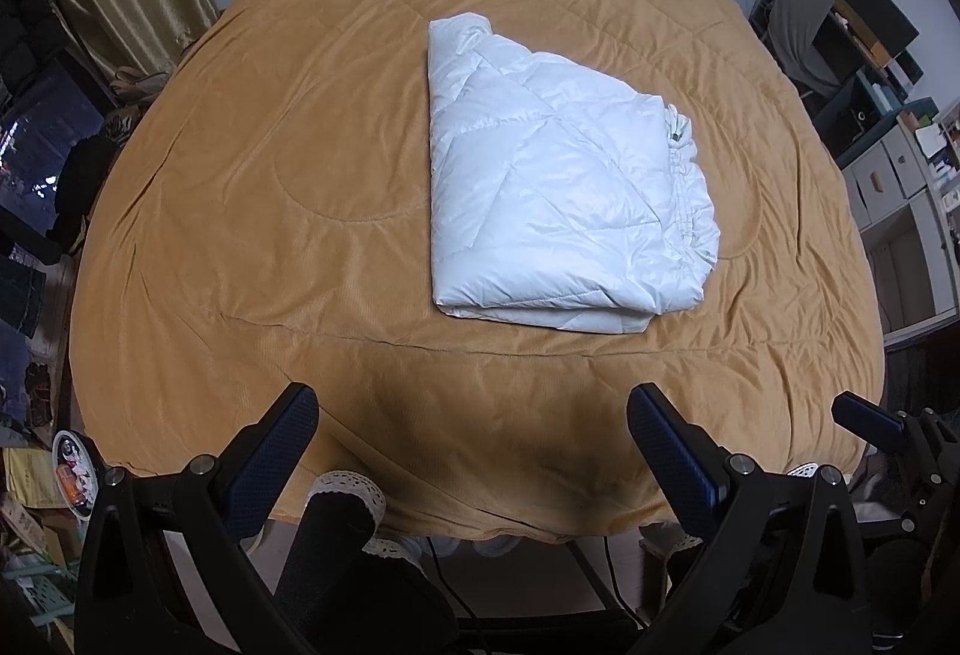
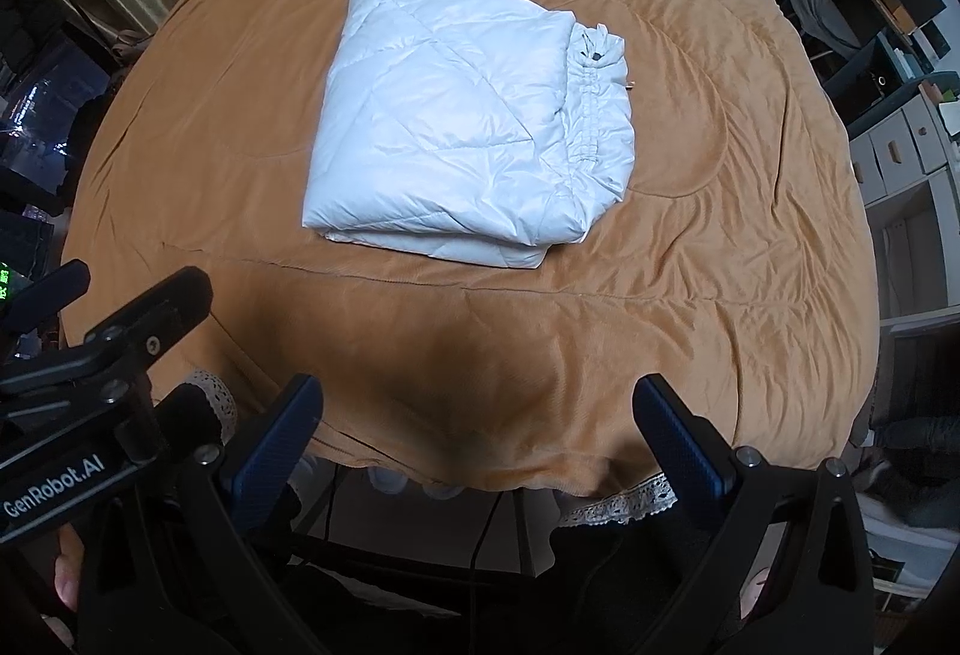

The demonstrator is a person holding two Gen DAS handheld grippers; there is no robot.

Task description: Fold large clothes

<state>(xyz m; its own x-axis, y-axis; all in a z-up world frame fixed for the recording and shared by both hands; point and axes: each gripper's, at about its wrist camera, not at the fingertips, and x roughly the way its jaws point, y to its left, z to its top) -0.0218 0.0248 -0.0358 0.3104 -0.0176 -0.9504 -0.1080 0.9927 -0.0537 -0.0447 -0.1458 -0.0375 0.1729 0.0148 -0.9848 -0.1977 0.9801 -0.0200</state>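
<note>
Left hand-held gripper (image 1: 474, 415): your jaws stand wide apart, nothing between them; blue-padded fingers (image 1: 273, 451) point forward and slightly inward at the tips. Seen from the right wrist view, its black body (image 2: 102, 349) sits just beside and to the left of your other tool.

Right hand-held gripper (image 2: 477, 409): your jaws likewise spread wide, nothing held; blue pads (image 2: 684, 439) face each other across the gap. One tip (image 1: 870, 418) shows at the right edge of the left wrist view.

Both are held level, side by side.

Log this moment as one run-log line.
white jacket: folded, on orange bedspread | left gripper: open, empty | right gripper: open, empty
</note>
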